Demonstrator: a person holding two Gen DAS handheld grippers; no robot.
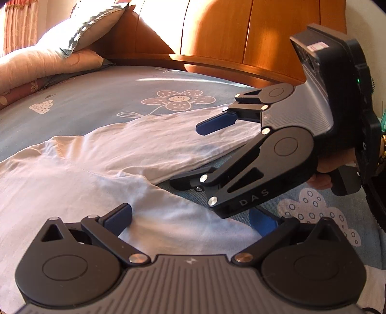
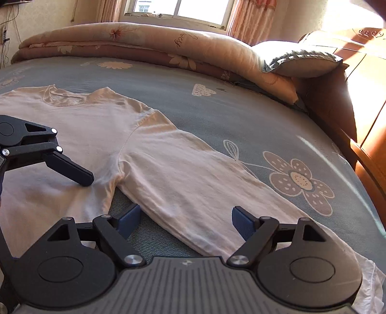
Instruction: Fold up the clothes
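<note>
Both hand-held grippers are tilted down over a white long-sleeved shirt (image 2: 149,154) laid flat on the bed (image 2: 217,106). Right hand-held gripper (image 2: 185,221): jaws apart, sleeve betw. them, nothing clamped. Left hand-held gripper (image 1: 190,221): jaws apart (over the shirt body). A window (image 2: 178,9) is seen in the right wrist view only; headboard (image 1: 217,31) closer in the left. Quilt (image 2: 144,43) and pillow (image 2: 301,62) are piled at the far edge.

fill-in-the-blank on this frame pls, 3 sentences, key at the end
The white shirt lies spread on a ____ bedsheet printed with flowers.
The right gripper frames the shirt's long ____.
The jaws of the left gripper stand ____, holding nothing.

Missing words: blue; sleeve; open
</note>
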